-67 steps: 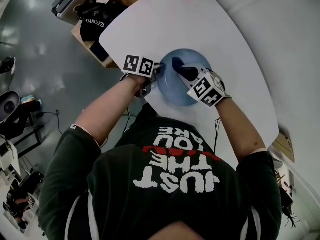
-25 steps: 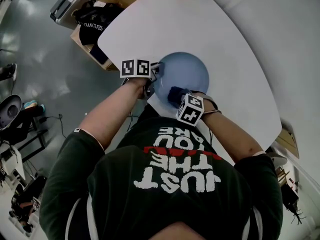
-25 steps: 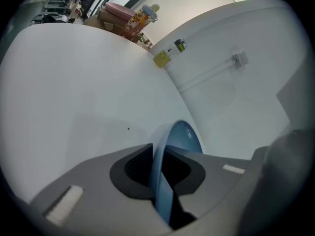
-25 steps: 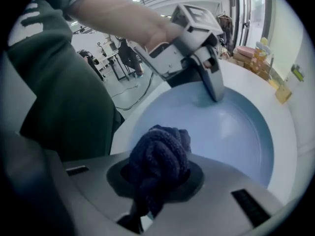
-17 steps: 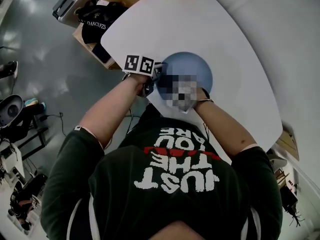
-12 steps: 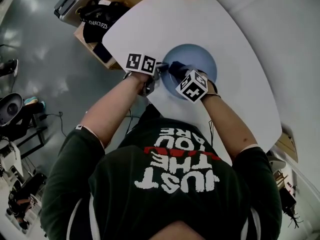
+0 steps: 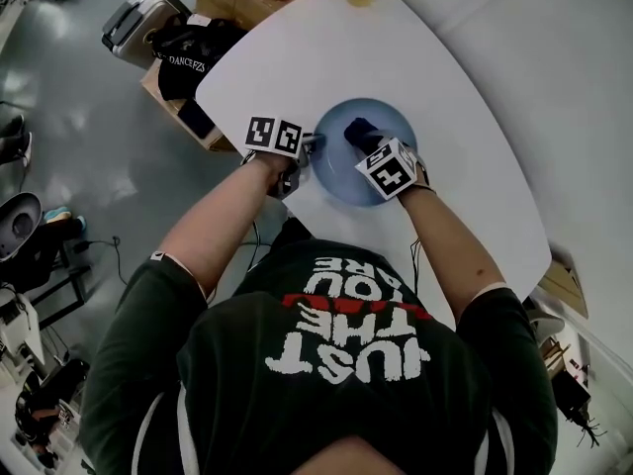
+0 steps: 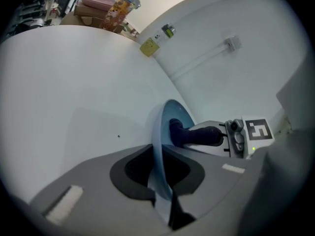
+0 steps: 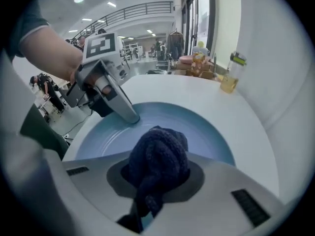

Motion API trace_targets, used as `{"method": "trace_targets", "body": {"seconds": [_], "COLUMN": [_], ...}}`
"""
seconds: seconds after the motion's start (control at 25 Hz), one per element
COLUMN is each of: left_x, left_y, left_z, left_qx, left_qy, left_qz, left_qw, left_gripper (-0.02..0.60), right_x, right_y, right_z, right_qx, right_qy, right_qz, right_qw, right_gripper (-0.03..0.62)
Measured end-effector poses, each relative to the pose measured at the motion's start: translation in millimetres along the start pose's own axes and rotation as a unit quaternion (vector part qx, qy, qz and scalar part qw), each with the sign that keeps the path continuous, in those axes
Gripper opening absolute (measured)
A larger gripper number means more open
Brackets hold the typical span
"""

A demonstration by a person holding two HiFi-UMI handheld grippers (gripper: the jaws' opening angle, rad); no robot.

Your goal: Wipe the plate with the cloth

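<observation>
Left gripper [image 7: 314, 145] is clamped on the left rim of the blue plate [image 7: 341, 174], which rests on the white table [image 7: 455, 97]. Right gripper [image 7: 362, 138] pinches a bunched dark cloth [image 9: 158, 156], apparently touching the plate's inside.

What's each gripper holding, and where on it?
The left gripper clamps the blue plate by its rim; the right gripper pinches the dark cloth by its bunched end.

My dark green T-shirt [image 7: 326, 364], white-and-red lettering across it, fills the lower frame; my left gripper [image 7: 313, 147] and right gripper [image 7: 362, 139] carry black-and-white marker cubes [image 7: 275, 135].
</observation>
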State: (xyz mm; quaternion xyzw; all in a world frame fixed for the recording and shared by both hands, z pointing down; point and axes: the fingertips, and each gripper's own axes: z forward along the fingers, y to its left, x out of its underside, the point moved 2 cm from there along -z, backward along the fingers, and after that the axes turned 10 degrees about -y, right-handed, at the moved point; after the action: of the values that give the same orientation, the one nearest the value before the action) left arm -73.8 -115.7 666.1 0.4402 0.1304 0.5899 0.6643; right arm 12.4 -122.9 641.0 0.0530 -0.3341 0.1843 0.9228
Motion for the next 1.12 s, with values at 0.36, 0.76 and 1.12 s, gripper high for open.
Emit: {"method": "trace_targets", "body": {"seconds": [0.36, 0.76, 1.12], "left_x": [-44, -73, -72], "left_y": [-79, -193, -223], "left_z": [-29, -65, -79], "left_qx": [0.078, 0.067, 0.055], "left_qy": [-0.058, -0.100, -0.116], "left_qz": [0.327, 0.723, 0.755], "left_qw": [0.9399, 0.6808, 0.6430], "left_gripper": [0.023, 0.023, 0.021], "right_x": [-72, -153, -156], "right_y": [-39, -41, 0], "right_z": [-170, -243, -215], "right_qx": [-0.017, -0.074, -0.196], "right_qy": [-0.257, -0.223, -0.096], "right_qz": [0.149, 0.009, -0.054], "right_qw": [0.955, 0.972, 0.974], "right_gripper": [0.057, 0.057, 0.057]}}
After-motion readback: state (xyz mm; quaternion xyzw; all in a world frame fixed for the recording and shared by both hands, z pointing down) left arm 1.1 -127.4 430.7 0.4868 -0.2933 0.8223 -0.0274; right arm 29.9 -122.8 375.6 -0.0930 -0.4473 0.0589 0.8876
